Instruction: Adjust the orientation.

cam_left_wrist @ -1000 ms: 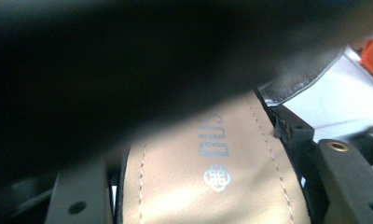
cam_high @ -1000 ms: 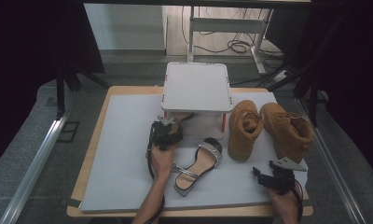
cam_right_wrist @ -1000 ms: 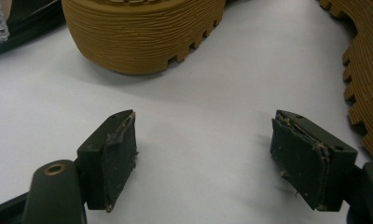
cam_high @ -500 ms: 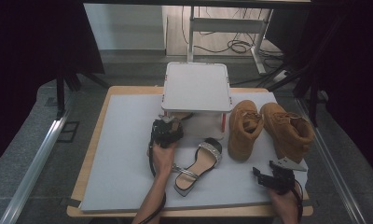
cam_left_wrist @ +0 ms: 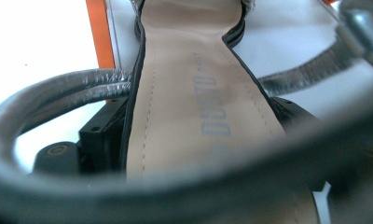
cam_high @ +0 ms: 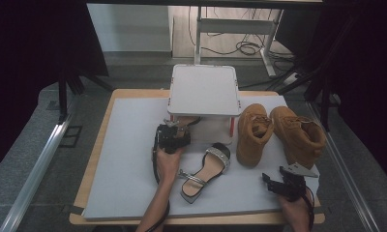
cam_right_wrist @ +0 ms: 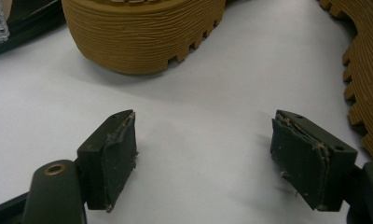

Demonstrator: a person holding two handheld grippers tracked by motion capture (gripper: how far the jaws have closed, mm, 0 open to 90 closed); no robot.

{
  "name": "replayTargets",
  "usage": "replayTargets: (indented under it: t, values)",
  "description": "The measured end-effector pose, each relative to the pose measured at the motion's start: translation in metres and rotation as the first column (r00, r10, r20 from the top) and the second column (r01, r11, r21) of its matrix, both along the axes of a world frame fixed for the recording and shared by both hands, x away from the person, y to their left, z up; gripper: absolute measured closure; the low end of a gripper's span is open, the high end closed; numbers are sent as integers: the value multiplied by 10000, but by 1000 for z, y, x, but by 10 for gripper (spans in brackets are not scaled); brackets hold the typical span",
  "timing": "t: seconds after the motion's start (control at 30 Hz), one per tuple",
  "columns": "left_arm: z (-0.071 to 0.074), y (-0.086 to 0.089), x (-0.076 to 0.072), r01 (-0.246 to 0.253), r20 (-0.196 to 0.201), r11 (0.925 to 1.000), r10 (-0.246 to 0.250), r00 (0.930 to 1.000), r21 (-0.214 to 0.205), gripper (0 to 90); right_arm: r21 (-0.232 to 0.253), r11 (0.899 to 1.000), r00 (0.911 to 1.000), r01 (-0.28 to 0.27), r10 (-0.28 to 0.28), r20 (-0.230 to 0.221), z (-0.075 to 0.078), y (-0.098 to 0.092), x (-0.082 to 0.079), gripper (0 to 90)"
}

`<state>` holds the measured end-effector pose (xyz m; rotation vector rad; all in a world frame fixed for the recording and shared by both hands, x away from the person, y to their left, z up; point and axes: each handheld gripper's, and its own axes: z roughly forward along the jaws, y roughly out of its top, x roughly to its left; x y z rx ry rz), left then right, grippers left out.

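Note:
A strappy sandal with a tan insole lies under the white raised stand, with its strap peeking out at the front. My left gripper reaches under the stand. Its jaws have just been opening, and the sandal's heel end sits between them with the heel strap looping across in front. The matching sandal lies flat on the mat beside my left hand. My right gripper rests open at the front right, with bare mat between its fingers.
Two tan boots lie right of the stand; their ridged soles are close ahead of the right gripper. An orange stand leg is just left of the sandal. A white mat covers the table.

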<state>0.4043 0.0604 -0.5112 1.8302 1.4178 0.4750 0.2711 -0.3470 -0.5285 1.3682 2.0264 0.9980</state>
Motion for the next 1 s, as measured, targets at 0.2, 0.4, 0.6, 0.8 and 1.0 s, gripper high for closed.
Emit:
replayTargets:
  t: [0.2,0.4,0.6,0.8,1.0]
  values:
    - [4,6,-11,344,13,9994,-344,9994,84,251,-3,10000,10000,1,-1,2,0,0,0,225]
    - [9,15,-24,600,82,9982,-600,9982,-23,279,-1,10000,10000,1,-1,1,0,0,0,225]
    - [13,26,-41,803,257,9968,-802,9964,-19,316,-3,10000,10000,2,-2,2,0,0,0,225]
    - [16,38,-57,983,479,9951,-977,9941,-110,353,-3,10000,10000,3,-3,2,0,0,0,225]
    - [16,48,-68,1250,613,9921,-1241,9904,-105,455,-7,10000,10000,4,-4,0,0,0,0,225]
